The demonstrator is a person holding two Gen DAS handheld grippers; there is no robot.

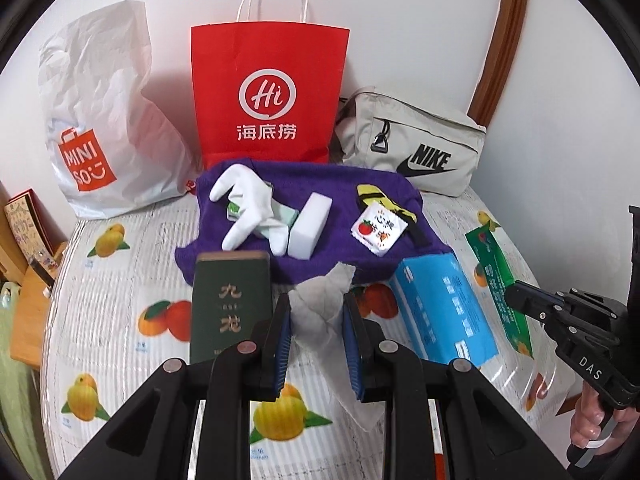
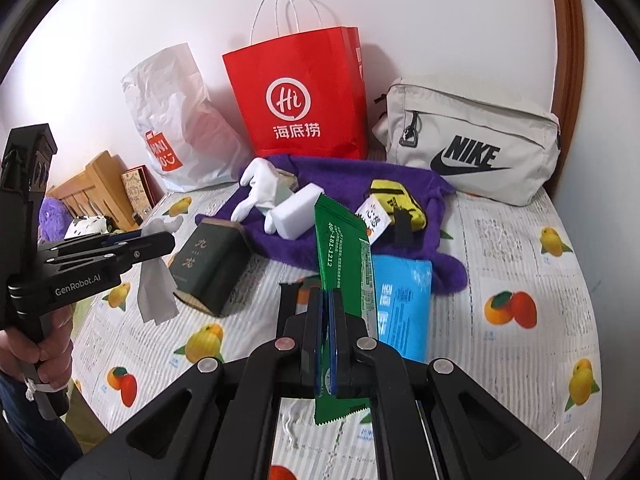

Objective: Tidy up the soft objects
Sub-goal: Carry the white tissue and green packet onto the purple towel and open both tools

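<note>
My left gripper (image 1: 318, 320) is shut on a crumpled white tissue (image 1: 324, 312) and holds it above the table; it also shows in the right wrist view (image 2: 154, 280). My right gripper (image 2: 329, 308) is shut on a flat green packet (image 2: 344, 256), which stands upright between the fingers and also shows in the left wrist view (image 1: 500, 280). On a purple towel (image 1: 320, 184) lie a white glove (image 1: 244, 208), a white sponge block (image 1: 310, 226), a small printed tissue pack (image 1: 378, 230) and a yellow-black pouch (image 2: 396, 204).
A dark green box (image 1: 230, 304) and a blue packet (image 1: 444, 312) lie on the fruit-print tablecloth (image 1: 120, 320). At the back stand a white Miniso bag (image 1: 104, 128), a red paper bag (image 1: 268, 96) and a beige Nike bag (image 1: 420, 144). Wooden furniture (image 2: 92, 188) is at left.
</note>
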